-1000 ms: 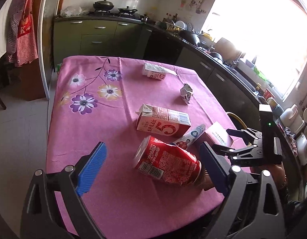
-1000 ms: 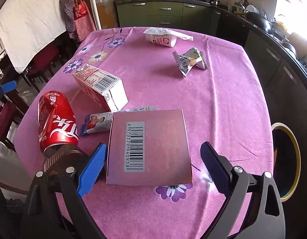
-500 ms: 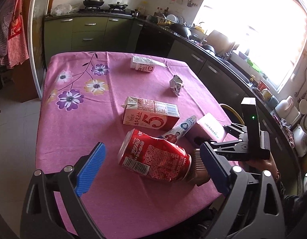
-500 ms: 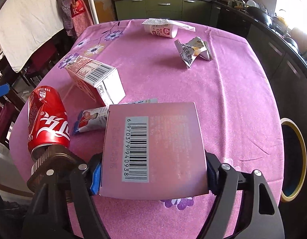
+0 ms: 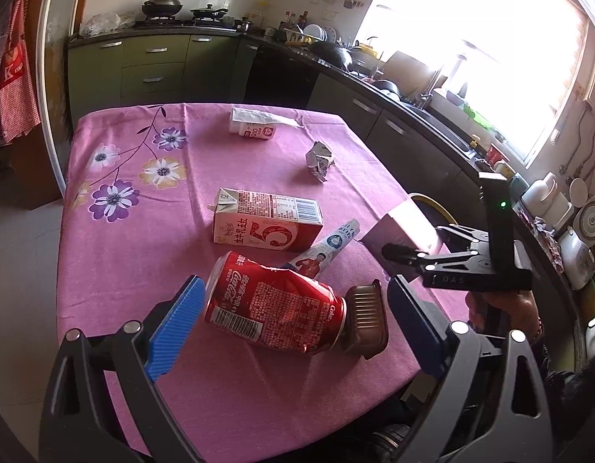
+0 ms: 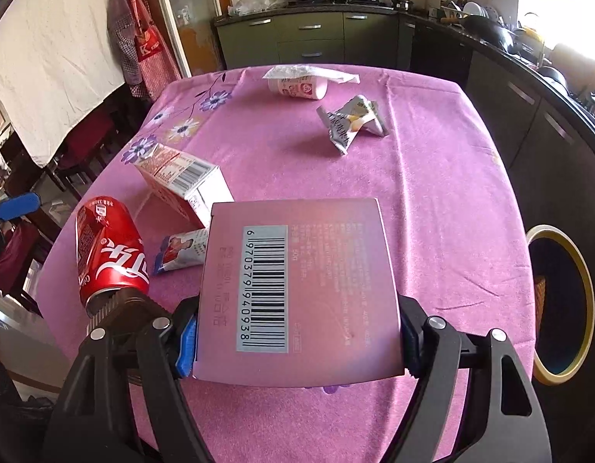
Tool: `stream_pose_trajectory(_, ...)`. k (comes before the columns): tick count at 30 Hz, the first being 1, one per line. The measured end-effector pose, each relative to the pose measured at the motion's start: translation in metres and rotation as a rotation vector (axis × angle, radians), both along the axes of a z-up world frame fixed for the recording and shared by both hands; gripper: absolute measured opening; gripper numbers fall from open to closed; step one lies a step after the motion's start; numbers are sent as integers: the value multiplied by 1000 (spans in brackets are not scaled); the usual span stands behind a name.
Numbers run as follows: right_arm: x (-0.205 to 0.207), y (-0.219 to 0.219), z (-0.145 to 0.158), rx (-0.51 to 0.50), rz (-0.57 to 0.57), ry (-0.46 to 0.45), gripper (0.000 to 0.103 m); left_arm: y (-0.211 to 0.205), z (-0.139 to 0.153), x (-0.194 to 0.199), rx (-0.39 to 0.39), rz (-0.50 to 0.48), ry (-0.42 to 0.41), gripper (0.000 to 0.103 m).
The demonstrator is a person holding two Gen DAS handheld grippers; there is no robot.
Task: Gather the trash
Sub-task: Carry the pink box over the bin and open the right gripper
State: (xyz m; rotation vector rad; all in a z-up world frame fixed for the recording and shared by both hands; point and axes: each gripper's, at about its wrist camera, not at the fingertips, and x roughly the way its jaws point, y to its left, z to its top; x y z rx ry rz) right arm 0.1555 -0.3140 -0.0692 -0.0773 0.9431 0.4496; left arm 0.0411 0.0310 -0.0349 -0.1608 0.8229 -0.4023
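The right hand-held gripper has just clamped shut on the pink barcode box and tilted it up off the worktop. The left hand-held gripper stays open around the Coke can, not yet grasped.

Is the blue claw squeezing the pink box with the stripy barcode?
Touching. In the right wrist view, the right gripper presses both fingers against the sides of the pink box.
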Motion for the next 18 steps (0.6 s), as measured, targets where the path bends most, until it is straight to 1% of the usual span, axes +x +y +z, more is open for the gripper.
stream_pose_trajectory(3, 2, -35, 19, 18, -85, -42, 76, -2, 0, 2, 2, -3, 5, 91)
stream_pose_trajectory(5, 7, -69, 30, 11, -177, -69, 76, -3, -1, 4, 1, -2, 8, 91)
stream_pose_trajectory(7, 17, -106, 34, -17, -282, -79, 76, -5, -1, 5, -5, -2, 9, 91)
stream_pose_trajectory(9, 34, -149, 25, -86, -403, -53, 76, -9, -2, 7, -13, -8, 12, 91)
stream_pose_trajectory(10, 41, -167, 19, -103, -446, -38, 76, -11, -2, 7, -15, -13, 14, 91)
stream_pose_trajectory(12, 60, -204, -2, -146, -531, 22, 76, -17, -3, 8, -15, -26, 19, 91)
stream_pose_trajectory(14, 75, -236, -19, -157, -590, 66, 76, -24, -2, 9, -9, -39, 21, 91)
stream_pose_trajectory(16, 87, -256, -34, -170, -626, 98, 76, -30, -2, 9, -5, -51, 22, 91)
stream_pose_trajectory(17, 92, -265, -40, -163, -640, 104, 77, -33, -1, 9, -4, -58, 22, 91)
stream_pose_trajectory(18, 97, -271, -45, -162, -649, 112, 80, -35, 0, 9, -3, -65, 22, 91)
